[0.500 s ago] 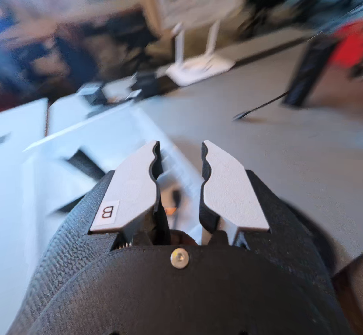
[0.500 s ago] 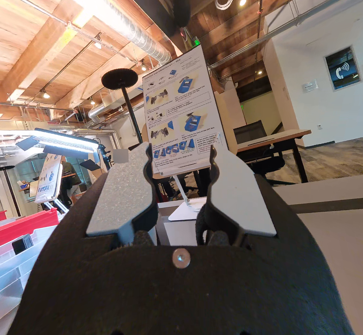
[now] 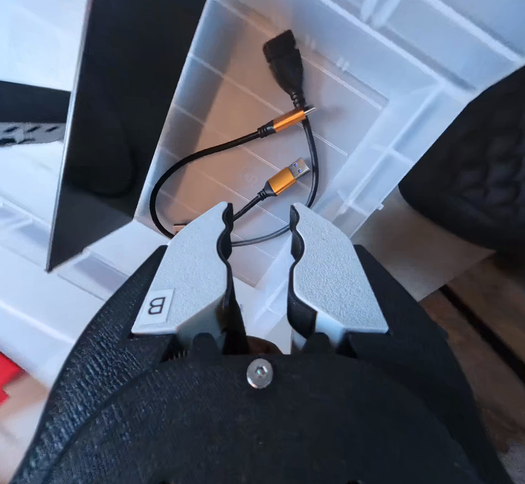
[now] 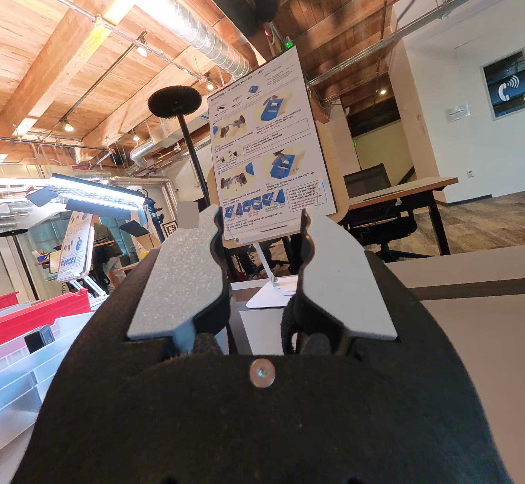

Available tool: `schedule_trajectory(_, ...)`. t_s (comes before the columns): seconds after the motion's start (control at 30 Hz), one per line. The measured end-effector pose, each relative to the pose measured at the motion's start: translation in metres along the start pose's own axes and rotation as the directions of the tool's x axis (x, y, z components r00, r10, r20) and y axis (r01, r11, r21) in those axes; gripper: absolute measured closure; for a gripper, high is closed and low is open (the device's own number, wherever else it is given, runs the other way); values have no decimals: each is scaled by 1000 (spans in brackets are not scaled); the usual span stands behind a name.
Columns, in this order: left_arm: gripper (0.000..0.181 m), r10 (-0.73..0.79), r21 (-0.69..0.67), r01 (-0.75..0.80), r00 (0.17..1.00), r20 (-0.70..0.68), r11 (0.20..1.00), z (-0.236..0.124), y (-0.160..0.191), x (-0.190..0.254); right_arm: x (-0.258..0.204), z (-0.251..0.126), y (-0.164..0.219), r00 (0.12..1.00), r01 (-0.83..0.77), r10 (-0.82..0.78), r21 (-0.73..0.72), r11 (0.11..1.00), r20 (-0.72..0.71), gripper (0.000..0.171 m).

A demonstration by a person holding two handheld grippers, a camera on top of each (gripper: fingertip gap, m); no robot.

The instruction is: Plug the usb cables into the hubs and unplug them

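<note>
- Swung down from the room, left gripper point(image 3: 261, 211) now hovers spread over a clear bin point(image 3: 366, 118) holding orange-tipped usb cables point(image 3: 284, 183).
- Right gripper point(image 4: 261, 214) stays spread, empty, facing an instruction board point(image 4: 270, 152).

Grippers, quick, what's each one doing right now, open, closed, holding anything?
Left gripper: open, empty, above the clear plastic bin holding black orange-tipped USB cables.
Right gripper: open, empty.

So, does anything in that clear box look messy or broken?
Nothing looks broken. The cables lie loosely tangled in the clear bin, one crossing another, all plugs free. The left gripper hovers above, jaws open.
</note>
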State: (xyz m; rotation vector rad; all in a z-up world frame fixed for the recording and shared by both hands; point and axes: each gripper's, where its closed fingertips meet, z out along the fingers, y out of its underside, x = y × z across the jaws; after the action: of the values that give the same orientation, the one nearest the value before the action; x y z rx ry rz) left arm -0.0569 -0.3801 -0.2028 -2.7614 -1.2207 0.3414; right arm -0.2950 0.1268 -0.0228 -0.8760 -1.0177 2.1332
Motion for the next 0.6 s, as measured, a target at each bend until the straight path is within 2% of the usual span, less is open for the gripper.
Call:
schedule_trajectory(0.03,142,42,-17,-42,999,-10,999,3,1,-1,0,0,0,1000,1,-1,-1,1000,1,119)
schedule_trajectory(0.13,141,143,-87,-147,989,-48,985,12,7,-3,-1,0,1,1000,3,-3,-5,1000,3,120)
schedule_trajectory(0.27,142,159,-148,-160,987,-17,976,29,12,-14,1,0,2,1000,-4,4,-7,1000,0,121)
schedule_trajectory(0.3,156,160,-162,-159,987,-10,974,31,14,-15,1,0,1,1000,-4,4,-5,1000,-1,121)
schedule_trajectory(0.37,171,149,-150,-140,988,50,979,31,11,-20,2,0,0,1000,-3,3,-2,1000,-3,121)
schedule_trajectory(0.47,174,108,-71,-96,974,198,993,11,-1,-33,2,0,0,1000,-7,7,-3,1000,-5,122)
schedule_trajectory(0.53,176,20,48,-38,946,324,998,-16,-16,-45,1,1,2,1000,-12,12,-9,1000,2,122)
schedule_trajectory(0.6,176,-85,198,-10,881,465,980,-55,-35,-58,-1,1,3,1000,-7,7,-13,1000,6,122)
